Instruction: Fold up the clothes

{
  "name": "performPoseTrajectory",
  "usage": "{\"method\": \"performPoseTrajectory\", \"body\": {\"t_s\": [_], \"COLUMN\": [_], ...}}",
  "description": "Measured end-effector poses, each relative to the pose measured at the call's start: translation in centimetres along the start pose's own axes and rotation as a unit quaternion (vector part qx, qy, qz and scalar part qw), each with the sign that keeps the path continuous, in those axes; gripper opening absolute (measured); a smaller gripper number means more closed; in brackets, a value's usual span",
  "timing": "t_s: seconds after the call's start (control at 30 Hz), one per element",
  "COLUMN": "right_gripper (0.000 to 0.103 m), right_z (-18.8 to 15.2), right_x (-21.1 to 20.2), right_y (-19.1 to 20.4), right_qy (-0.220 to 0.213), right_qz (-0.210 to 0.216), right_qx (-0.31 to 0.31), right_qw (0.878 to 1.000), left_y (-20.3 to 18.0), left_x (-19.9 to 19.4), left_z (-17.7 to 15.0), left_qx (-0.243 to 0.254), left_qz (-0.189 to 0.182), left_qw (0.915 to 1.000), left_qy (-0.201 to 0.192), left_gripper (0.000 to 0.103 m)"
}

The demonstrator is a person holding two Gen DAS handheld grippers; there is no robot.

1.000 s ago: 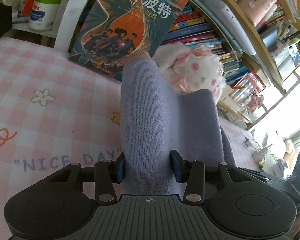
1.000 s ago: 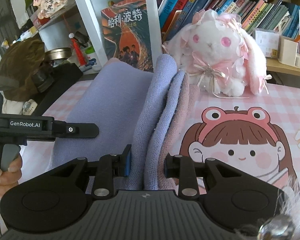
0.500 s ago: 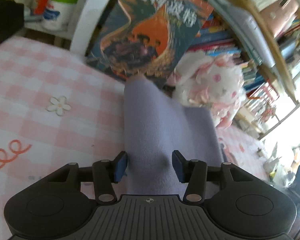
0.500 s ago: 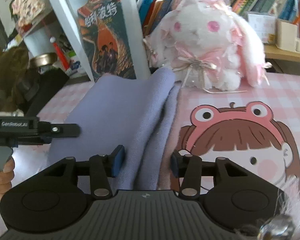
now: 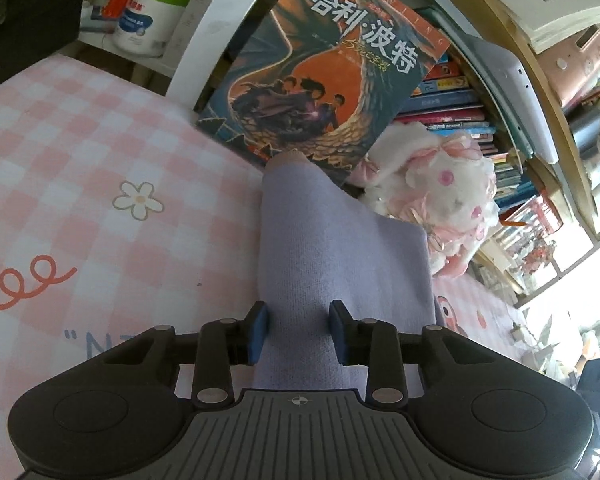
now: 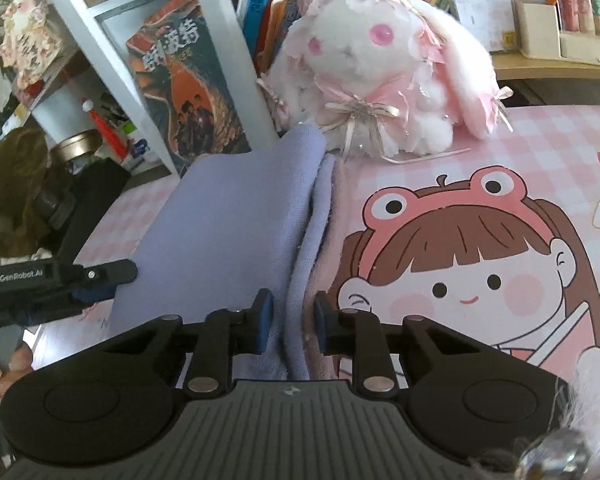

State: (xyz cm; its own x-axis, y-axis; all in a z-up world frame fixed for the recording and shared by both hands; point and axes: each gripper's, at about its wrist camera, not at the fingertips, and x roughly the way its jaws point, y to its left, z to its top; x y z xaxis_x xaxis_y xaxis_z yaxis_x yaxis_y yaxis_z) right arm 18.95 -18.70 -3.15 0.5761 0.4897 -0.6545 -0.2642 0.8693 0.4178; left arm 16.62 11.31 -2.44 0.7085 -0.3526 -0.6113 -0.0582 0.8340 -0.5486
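Both grippers clamped on lavender garment over pink checked mat.

Left gripper [image 5: 296, 330] pinches a fold at lower centre; right gripper [image 6: 289, 326] grips stacked edges of the lavender garment [image 6: 236, 216], lower centre. Plush rabbit [image 6: 384, 68] upper centre, pink checked mat [image 5: 80, 152] beneath.

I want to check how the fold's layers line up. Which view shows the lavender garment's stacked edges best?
The right wrist view: the lavender garment shows its broad top panel and layered edges running between the right gripper fingers. The left wrist view shows only a narrow ridge of it rising from the left gripper.
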Motion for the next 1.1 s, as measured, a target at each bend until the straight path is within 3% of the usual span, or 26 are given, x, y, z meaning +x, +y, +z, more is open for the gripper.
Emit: {"method": "performPoseTrajectory", "body": {"t_s": [0.1, 0.13, 0.2, 0.27, 0.33, 0.43, 0.63, 0.83, 1.1], "right_gripper": [0.028, 0.038, 0.041, 0.047, 0.051, 0.067, 0.077, 0.079, 0.087], "right_z": [0.2, 0.2, 0.1, -0.4, -1.3, -3.2, -7.4, -10.0, -11.8], "right_x": [0.1, -0.1, -1.0, -2.4, -3.8, -5.5, -7.6, -9.5, -10.7], "right_y": [-0.2, 0.0, 0.3, 0.8, 1.6, 2.6, 4.7, 5.7, 6.6], "right_qy": [-0.002, -0.002, -0.01, -0.024, -0.031, -0.04, -0.039, -0.049, -0.061], "right_qz": [-0.008, -0.018, -0.029, -0.031, -0.038, -0.058, -0.118, -0.142, -0.173], "right_qx": [-0.001, -0.004, -0.013, -0.029, -0.048, -0.071, -0.092, -0.076, -0.074], "right_qw": [1.0, 1.0, 0.999, 0.999, 0.998, 0.995, 0.988, 0.986, 0.98], "left_y": [-0.5, -0.9, -1.7, -2.7, -3.7, -4.6, -5.7, -6.7, -7.1], "left_x": [-0.3, -0.7, -1.8, -3.3, -4.7, -6.2, -7.5, -8.7, -9.0], "left_z": [-0.1, -0.3, -0.7, -1.6, -2.9, -4.8, -8.8, -12.4, -13.7], "left_qx": [0.013, 0.02, 0.041, 0.07, 0.097, 0.116, 0.153, 0.179, 0.201], "left_qz": [0.012, 0.017, 0.026, 0.036, 0.049, 0.079, 0.127, 0.157, 0.164], "left_qw": [0.9998, 0.9996, 0.9986, 0.996, 0.9923, 0.9878, 0.9787, 0.9704, 0.9654], "left_qy": [-0.004, -0.008, -0.022, -0.042, -0.06, -0.068, -0.051, -0.04, -0.029], "left_gripper": [0.034, 0.034, 0.043, 0.061, 0.07, 0.079, 0.081, 0.095, 0.096]}}
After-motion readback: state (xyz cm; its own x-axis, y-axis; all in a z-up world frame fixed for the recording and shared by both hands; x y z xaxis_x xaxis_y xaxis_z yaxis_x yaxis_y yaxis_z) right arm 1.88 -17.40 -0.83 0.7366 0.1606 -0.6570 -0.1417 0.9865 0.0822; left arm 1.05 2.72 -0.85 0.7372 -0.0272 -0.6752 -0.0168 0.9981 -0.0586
